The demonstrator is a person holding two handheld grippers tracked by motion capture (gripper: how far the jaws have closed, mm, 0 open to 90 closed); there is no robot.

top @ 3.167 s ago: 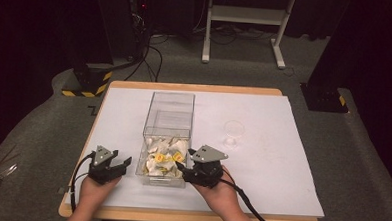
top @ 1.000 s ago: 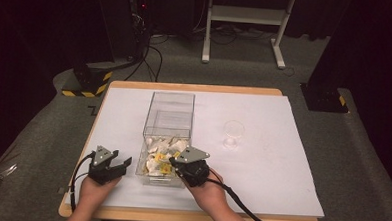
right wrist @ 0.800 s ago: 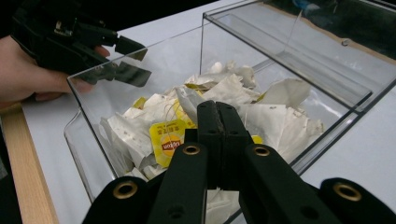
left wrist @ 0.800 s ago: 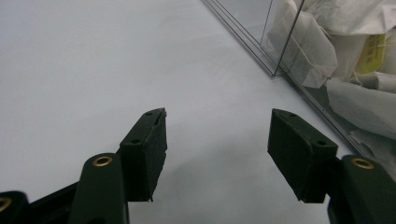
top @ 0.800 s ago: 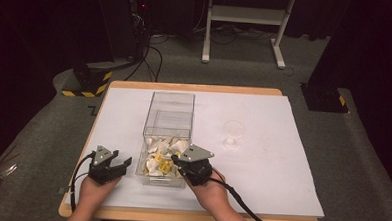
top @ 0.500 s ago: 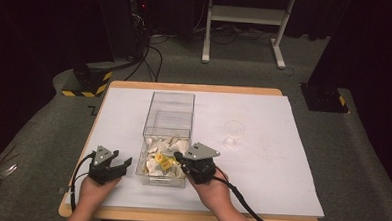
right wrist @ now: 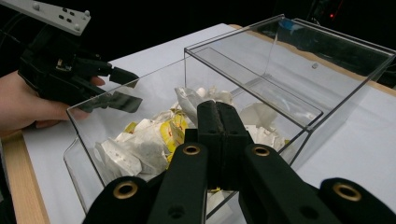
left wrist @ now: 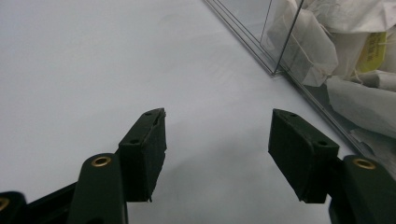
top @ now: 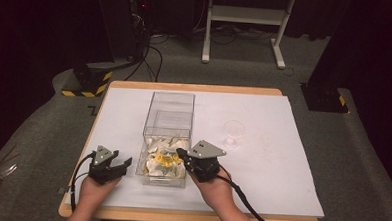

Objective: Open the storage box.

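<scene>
white paper-covered table [top: 290,189]: clear acrylic box [top: 167,120] w/ crinkly teabags [top: 163,159]; right gripper [top: 181,153] jaws together over them; left gripper [top: 122,163] jaws apart, low beside box.

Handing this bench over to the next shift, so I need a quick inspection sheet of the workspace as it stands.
Surface: white sheet over a wooden table, flat.
Job's things: clear two-compartment box; tea bags heaped in the near compartment, far compartment bare.
Clutter: small clear glass upright, right of the box.
Grippers: left tool on the sheet left of the box, jaws apart with nothing between them; right tool over the near compartment, jaws shut; whether it holds a tea bag cannot be told.
Cables: one trails from each tool toward the near edge.
Surroundings: grey carpet, white stand legs, yellow-black striped base and floor cables behind.
</scene>
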